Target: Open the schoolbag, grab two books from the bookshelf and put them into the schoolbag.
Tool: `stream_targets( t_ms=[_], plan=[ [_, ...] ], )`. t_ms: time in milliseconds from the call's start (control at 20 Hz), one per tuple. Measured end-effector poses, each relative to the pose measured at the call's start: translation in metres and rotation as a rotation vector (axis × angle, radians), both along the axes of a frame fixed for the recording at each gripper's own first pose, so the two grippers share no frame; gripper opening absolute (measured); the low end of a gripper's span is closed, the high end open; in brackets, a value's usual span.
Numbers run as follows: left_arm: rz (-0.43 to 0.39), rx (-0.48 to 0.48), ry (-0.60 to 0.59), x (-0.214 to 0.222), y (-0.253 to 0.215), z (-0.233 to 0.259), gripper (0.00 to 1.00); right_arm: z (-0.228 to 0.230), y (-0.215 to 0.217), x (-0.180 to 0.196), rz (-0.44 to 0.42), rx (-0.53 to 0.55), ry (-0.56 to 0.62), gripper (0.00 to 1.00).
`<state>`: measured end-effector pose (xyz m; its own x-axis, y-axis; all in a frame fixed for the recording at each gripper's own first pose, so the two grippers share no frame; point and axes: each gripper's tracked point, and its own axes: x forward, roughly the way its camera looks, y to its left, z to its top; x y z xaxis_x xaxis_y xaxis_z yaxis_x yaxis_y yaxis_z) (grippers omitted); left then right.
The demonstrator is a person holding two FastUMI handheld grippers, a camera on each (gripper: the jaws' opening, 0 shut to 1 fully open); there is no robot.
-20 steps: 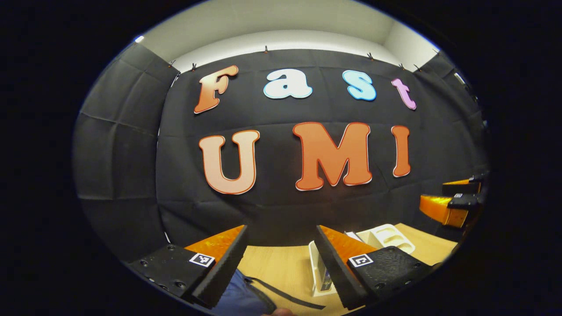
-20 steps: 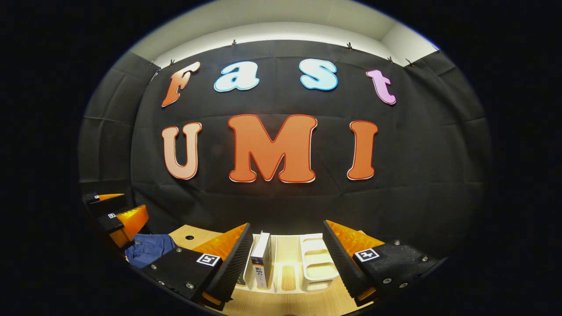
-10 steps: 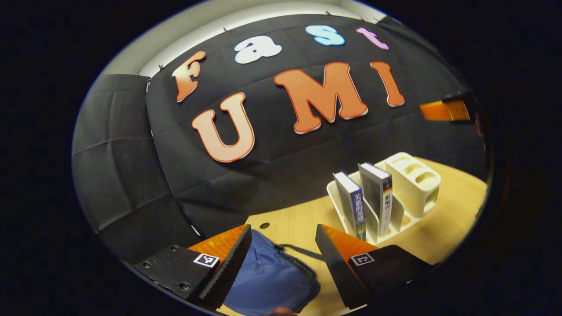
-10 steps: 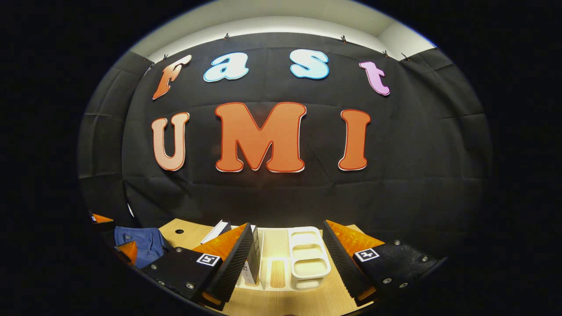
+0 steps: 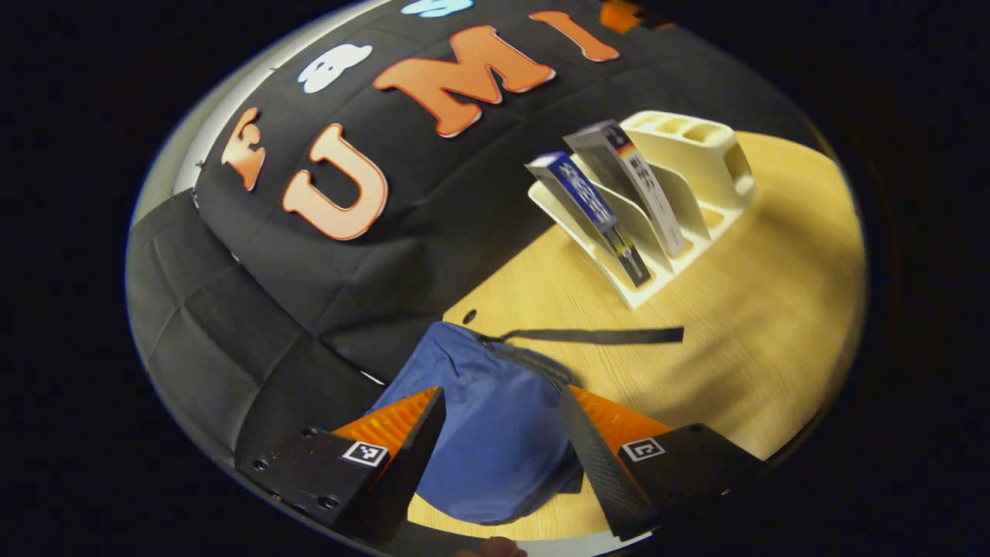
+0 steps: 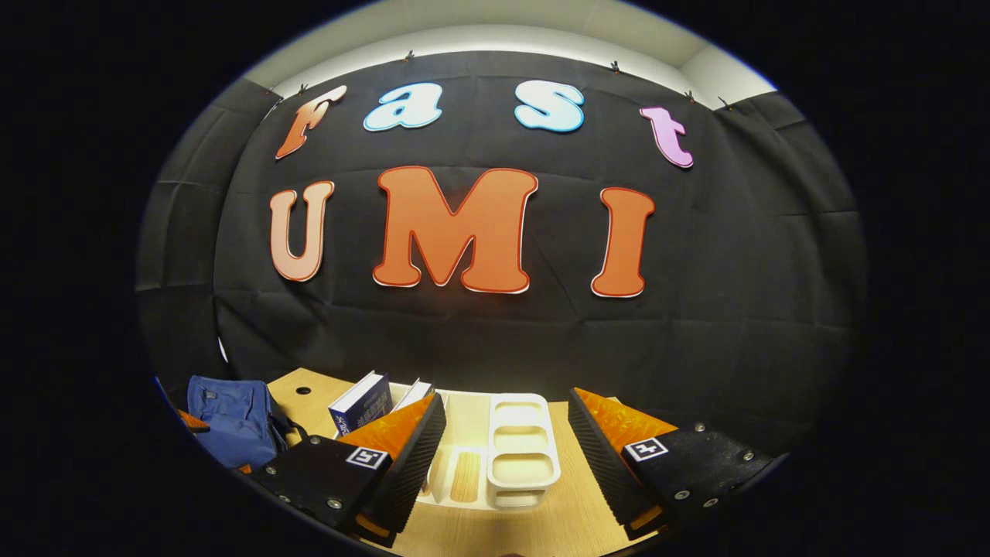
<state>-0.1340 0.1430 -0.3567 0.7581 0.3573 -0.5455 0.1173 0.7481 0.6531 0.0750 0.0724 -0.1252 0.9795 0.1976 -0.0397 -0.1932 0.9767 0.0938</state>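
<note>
A blue schoolbag (image 5: 483, 422) lies on the wooden table (image 5: 758, 333), its black strap (image 5: 595, 335) stretched out to the right. My left gripper (image 5: 503, 464) hovers open right over the bag, nothing between its fingers. Farther back a cream bookshelf rack (image 5: 696, 155) holds two leaning books, a blue one (image 5: 592, 213) and a grey-white one (image 5: 630, 182). In the right gripper view the bag (image 6: 232, 418) sits at far left and the blue book (image 6: 360, 402) stands in the rack (image 6: 518, 449). My right gripper (image 6: 503, 456) is open, held above the table in front of the rack.
The booth's black cloth wall closes the back and left side of the table. A small round hole (image 5: 469, 316) marks the tabletop behind the bag. Bare wood stretches to the right of the bag and in front of the rack.
The left gripper has tipped downward and rolled, bringing the schoolbag under its fingers and the rack into fuller view. The right gripper has drifted a little, the rack shifting left in its view.
</note>
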Motion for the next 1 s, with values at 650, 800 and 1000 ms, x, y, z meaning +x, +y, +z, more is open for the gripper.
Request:
stream_targets(
  t_ms=[650, 800, 1000],
  plan=[
    [0.088, 0.238, 0.272, -0.049, 0.043, -0.081, 0.83, -0.012, -0.023, 0.007, -0.020, -0.007, 0.005, 0.95],
    [0.092, 0.241, 0.263, -0.044, 0.044, -0.080, 0.63, -0.014, -0.026, 0.007, -0.028, -0.004, 0.003, 0.95],
    [0.087, 0.232, 0.257, -0.039, 0.035, -0.076, 0.27, -0.016, -0.027, 0.007, -0.030, -0.002, 0.007, 0.95]
  ],
)
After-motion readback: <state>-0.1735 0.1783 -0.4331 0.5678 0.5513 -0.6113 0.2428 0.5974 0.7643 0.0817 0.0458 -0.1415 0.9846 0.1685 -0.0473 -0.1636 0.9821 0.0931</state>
